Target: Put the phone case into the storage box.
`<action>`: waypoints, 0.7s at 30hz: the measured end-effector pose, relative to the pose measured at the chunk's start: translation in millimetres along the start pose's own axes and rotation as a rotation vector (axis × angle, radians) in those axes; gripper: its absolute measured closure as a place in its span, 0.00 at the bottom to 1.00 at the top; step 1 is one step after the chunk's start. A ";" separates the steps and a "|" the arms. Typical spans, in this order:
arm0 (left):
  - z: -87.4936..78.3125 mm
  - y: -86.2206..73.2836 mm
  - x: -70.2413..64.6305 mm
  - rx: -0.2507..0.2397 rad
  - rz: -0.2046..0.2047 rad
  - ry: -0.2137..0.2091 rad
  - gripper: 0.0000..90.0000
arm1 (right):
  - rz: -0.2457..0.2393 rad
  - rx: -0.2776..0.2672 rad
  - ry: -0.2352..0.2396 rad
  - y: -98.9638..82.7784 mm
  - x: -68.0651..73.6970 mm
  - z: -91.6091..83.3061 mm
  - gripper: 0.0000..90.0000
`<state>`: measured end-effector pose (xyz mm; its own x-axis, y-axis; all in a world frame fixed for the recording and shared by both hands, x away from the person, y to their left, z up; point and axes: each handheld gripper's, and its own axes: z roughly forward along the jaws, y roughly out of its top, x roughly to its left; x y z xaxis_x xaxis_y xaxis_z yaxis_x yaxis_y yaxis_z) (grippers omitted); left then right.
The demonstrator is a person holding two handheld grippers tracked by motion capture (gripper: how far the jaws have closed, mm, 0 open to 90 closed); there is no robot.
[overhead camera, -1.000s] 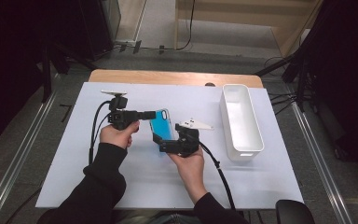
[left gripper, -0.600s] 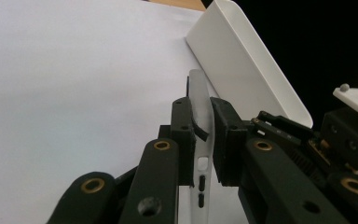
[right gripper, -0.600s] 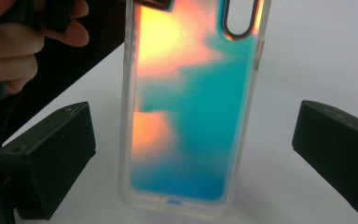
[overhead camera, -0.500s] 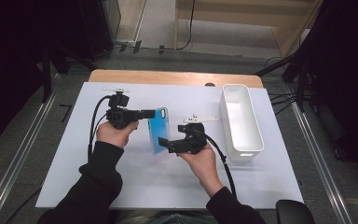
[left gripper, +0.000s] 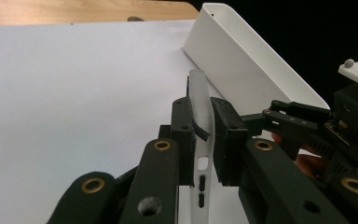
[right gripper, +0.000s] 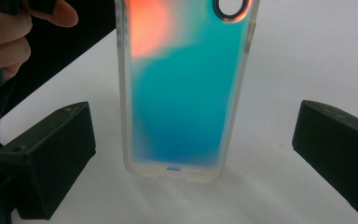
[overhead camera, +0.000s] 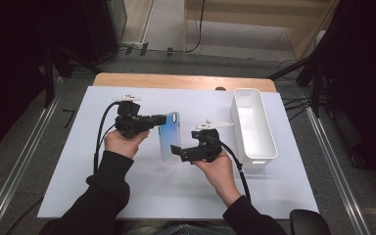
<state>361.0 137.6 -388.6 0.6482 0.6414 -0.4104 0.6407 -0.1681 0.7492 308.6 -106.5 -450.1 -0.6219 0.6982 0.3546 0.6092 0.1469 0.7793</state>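
Phone case (overhead camera: 169, 136) (no readable writing) clamped in left gripper (left gripper: 200, 123); right gripper (right gripper: 186, 154) spread wide.

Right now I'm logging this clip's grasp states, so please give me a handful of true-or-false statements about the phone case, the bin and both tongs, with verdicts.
1. The left tongs are closed on the translucent blue-and-orange phone case. True.
2. The right tongs are clamped on the case. False: the jaws stand wide open on either side of its lower end, not touching it.
3. The case lies flat inside the white rectangular plastic bin. False: it is held on edge above the white table sheet, left of the bin.
4. The bin looks empty. True.
5. The case's camera cutout is at the end away from the right tongs. True.
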 end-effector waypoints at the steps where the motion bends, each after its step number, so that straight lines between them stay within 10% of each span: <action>1: 0.1 -0.6 -1.0 -0.012 0.004 0.004 0.89 | 0.004 -0.006 0.000 -0.6 -0.1 -0.6 0.00; 21: -1.3 -9.4 -12.1 -0.113 0.053 0.076 0.89 | -0.051 -0.004 -0.013 -2.0 -0.6 -8.2 0.00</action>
<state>346.6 132.5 -390.0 0.6443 0.6892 -0.3314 0.5529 -0.1204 0.8245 303.7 -112.9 -447.7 -0.6454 0.6992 0.3076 0.5749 0.1795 0.7983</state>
